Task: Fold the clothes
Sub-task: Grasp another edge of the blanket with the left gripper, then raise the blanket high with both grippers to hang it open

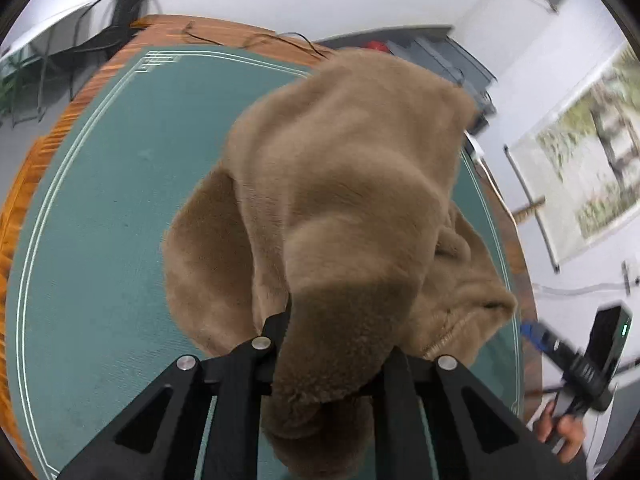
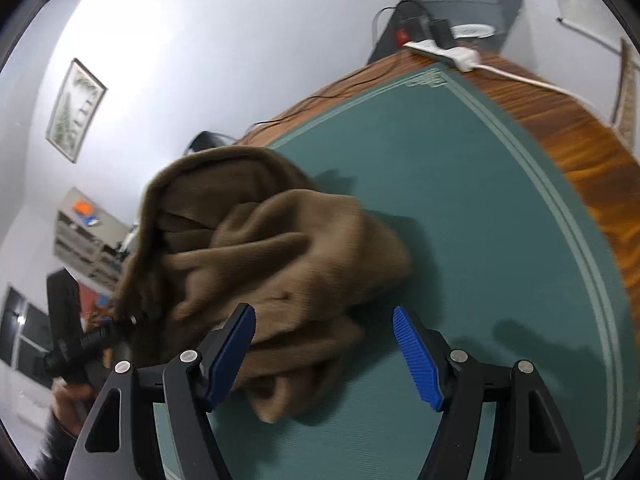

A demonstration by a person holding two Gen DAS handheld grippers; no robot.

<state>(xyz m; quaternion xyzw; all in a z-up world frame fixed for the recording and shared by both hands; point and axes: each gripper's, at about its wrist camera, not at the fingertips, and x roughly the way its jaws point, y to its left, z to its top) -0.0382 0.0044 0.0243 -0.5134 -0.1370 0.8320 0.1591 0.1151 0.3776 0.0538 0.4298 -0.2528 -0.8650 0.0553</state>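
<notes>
A brown fleece garment [image 1: 340,184] hangs bunched from my left gripper [image 1: 332,344], which is shut on a thick fold of it above the green mat [image 1: 100,220]. The fabric hides the left fingertips. In the right wrist view the same garment [image 2: 280,248] is lifted at its left side by the left gripper [image 2: 120,328], with its lower part heaped on the mat [image 2: 480,200]. My right gripper [image 2: 324,348] is open and empty, its blue pads [image 2: 416,352] just in front of the heap's near edge. It also shows in the left wrist view [image 1: 568,356].
The mat lies on a wooden table [image 2: 580,140]. A white power strip [image 2: 448,54] and thin cables [image 1: 256,40] lie along the table's far edge. A dark cabinet [image 2: 452,4] and black chair [image 1: 120,12] stand beyond the table.
</notes>
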